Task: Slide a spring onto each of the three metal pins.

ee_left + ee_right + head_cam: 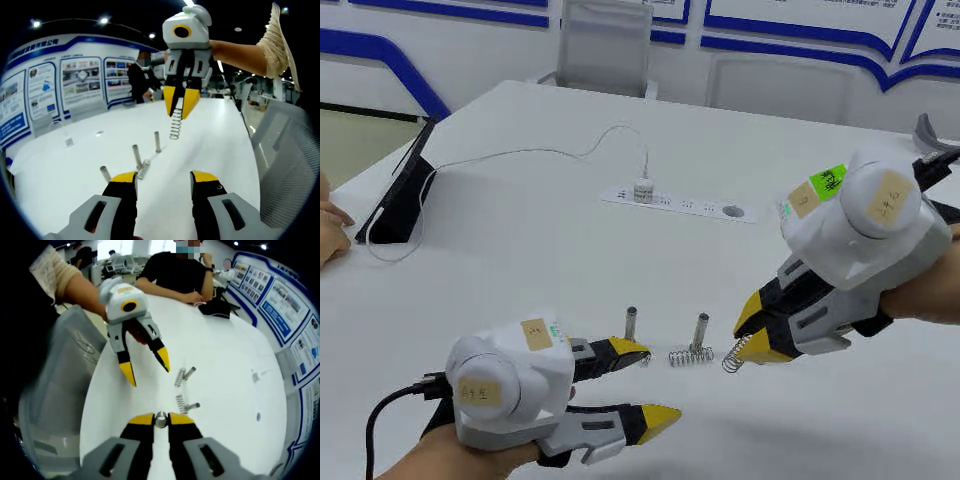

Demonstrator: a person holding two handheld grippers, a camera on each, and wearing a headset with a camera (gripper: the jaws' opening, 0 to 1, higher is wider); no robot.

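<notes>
Yellow-tipped right tool (742, 342) is clamped on a spring (732, 355), hung end-down, likely for threading over the pin (700, 330) just left of it. Nearer, the left tool (652, 382) stands apart and empty. A second spring (690, 355) lies on the counter (520, 250) at that pin's foot.

The surface (520, 230) is smooth, matt white. The pins (700, 330) are dull grey metal, the spring (730, 358) shiny coiled wire. The left tool (660, 382) and right tool (740, 345) have glossy white plastic shells.
</notes>
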